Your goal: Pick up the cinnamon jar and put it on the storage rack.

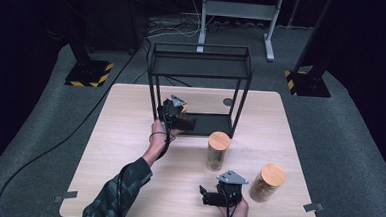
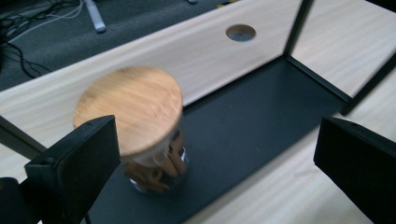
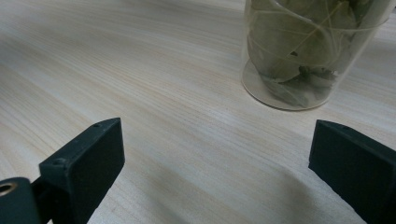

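A glass jar of cinnamon sticks [image 2: 149,135] with a round wooden lid stands on the black bottom shelf [image 2: 261,116] of a metal rack [image 1: 199,69]. My left gripper [image 2: 215,140] is open around it; the jar sits close to the left jaw and well apart from the right one. From above, the left gripper [image 1: 189,122] is at the rack's front left corner and covers most of that jar. My right gripper [image 3: 215,135] is open over bare wood, with a clear jar of dried leaves [image 3: 308,51] ahead and to the right. It rests near the front edge [image 1: 206,195].
Two wooden-lidded jars stand on the table: one in the middle [image 1: 218,150], one at the front right [image 1: 267,182]. A round hole [image 1: 228,102] pierces the tabletop behind the rack. The rack's thin posts [image 2: 294,28] rise around the shelf. Cables and stands lie on the floor beyond.
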`<state>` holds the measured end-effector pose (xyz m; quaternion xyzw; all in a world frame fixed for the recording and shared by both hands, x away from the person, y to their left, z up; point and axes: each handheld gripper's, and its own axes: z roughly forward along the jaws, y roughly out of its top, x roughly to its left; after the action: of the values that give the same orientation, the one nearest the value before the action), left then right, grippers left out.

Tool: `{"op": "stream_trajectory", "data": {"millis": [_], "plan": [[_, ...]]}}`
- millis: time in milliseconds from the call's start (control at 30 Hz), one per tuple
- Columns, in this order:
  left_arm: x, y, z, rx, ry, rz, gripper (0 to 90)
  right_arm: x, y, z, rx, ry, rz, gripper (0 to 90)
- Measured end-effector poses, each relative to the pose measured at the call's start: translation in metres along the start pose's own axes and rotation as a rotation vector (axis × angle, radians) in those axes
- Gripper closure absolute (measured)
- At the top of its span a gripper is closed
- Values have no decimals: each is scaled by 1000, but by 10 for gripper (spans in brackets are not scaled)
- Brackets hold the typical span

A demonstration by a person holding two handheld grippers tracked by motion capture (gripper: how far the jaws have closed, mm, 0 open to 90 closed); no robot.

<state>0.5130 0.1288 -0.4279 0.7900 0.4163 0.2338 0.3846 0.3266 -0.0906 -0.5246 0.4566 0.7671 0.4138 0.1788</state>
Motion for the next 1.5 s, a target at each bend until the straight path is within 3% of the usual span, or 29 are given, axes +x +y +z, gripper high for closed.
{"op": "stream_trajectory", "data": {"millis": [433,700,900,1167,1333,1500], "plan": [[-4,-36,-28,52,-68,35,0,0,0,0,2,-2,0,26],[-3,-63,-46,79,-85,46,0,0,0,0,1,-3,0,26],[-2,-91,-59,126,-89,40,0,0,0,0,2,-5,-1,26],[4,-138,-73,197,-82,5,0,1,0,0,3,-8,-6,26],[9,-164,-84,218,-73,-55,0,1,0,0,-2,-9,-3,26],[10,-186,-94,236,-49,-81,0,1,0,0,-1,-8,-6,26]]}}
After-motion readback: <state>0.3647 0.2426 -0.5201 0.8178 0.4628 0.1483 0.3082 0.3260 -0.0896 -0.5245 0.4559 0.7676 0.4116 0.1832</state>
